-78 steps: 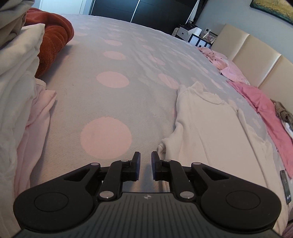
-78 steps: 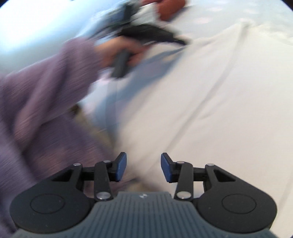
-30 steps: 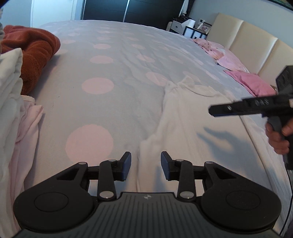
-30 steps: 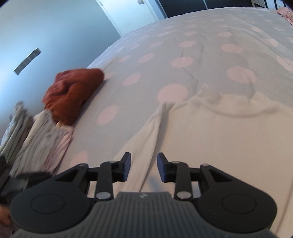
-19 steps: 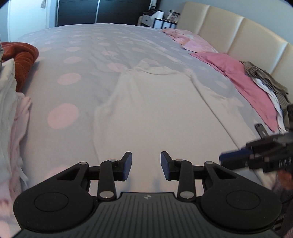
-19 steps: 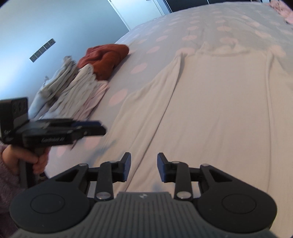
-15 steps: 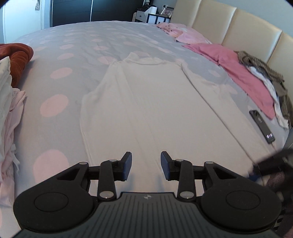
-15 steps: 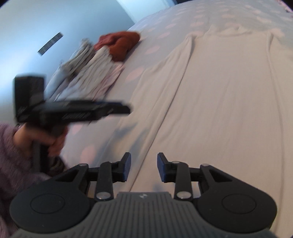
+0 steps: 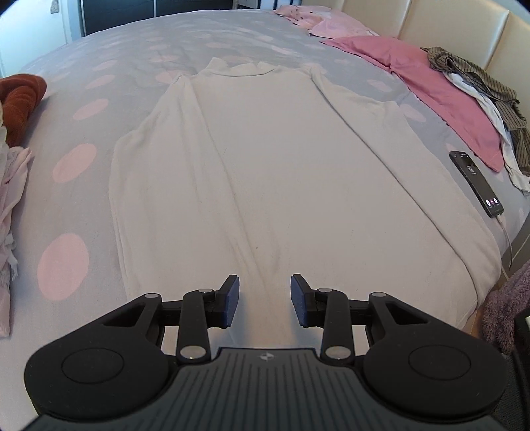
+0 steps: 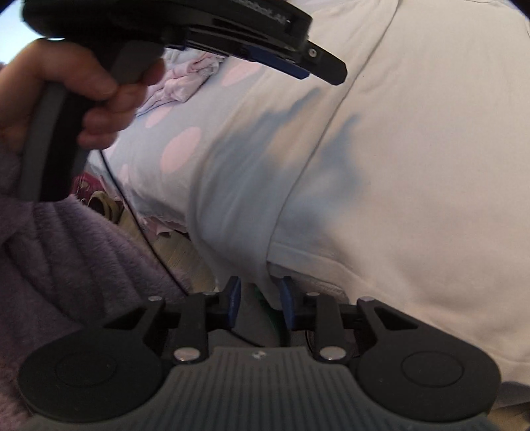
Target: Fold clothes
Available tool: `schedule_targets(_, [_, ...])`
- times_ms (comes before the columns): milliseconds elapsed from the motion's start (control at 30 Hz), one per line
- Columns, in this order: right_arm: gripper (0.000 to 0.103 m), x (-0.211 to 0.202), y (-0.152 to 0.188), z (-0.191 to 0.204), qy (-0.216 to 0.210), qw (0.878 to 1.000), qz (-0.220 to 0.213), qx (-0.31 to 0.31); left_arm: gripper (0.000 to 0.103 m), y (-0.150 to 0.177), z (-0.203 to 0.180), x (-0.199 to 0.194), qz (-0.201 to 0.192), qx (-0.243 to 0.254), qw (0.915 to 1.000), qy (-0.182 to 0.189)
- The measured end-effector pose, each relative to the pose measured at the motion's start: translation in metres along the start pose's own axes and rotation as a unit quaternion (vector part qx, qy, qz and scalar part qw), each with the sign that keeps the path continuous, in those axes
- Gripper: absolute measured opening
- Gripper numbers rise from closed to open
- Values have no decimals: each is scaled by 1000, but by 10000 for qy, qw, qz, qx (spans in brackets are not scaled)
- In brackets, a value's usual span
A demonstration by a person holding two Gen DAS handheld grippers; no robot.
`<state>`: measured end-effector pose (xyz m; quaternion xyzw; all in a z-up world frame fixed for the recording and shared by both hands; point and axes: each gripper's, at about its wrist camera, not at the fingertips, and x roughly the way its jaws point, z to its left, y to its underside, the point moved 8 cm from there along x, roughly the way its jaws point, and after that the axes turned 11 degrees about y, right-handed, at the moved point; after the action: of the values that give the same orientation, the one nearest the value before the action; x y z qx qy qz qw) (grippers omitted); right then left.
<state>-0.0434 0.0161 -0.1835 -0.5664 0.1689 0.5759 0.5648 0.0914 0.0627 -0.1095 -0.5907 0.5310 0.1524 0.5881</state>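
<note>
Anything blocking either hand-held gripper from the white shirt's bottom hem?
Nothing visible does. The left hand-held gripper hovers open right over the white shirt. The right hand-held gripper is open at the hem, no object between. The phone lies off to the shirt's side.

A grey bedspread with pale pink dots [image 9: 99, 76] covers the bed. Along its right side, below the cream padded headboard [image 9: 453, 30], lie a pink garment [image 9: 440, 89], paler pink cloth [image 9: 334, 25] farther back, and a crumpled brown striped piece over white fabric [image 9: 477, 83]. A black phone [image 9: 477, 182], screen lit, lies near the bed's right edge with a white cable trailing from its near end. At the left edge sits a rust-orange knit [image 9: 21, 99] beside light pink cloth [image 9: 13, 185]
</note>
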Motion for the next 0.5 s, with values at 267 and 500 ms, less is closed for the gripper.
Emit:
schedule_targets(267, [2, -8, 0, 12, -425, 9990, 117, 42, 32, -31, 23, 4, -337, -149, 9991, -188])
schedule_targets(500, [2, -17, -12, 8, -512, 9986, 28, 121, 32, -72, 36, 44, -255, 74, 9992, -302])
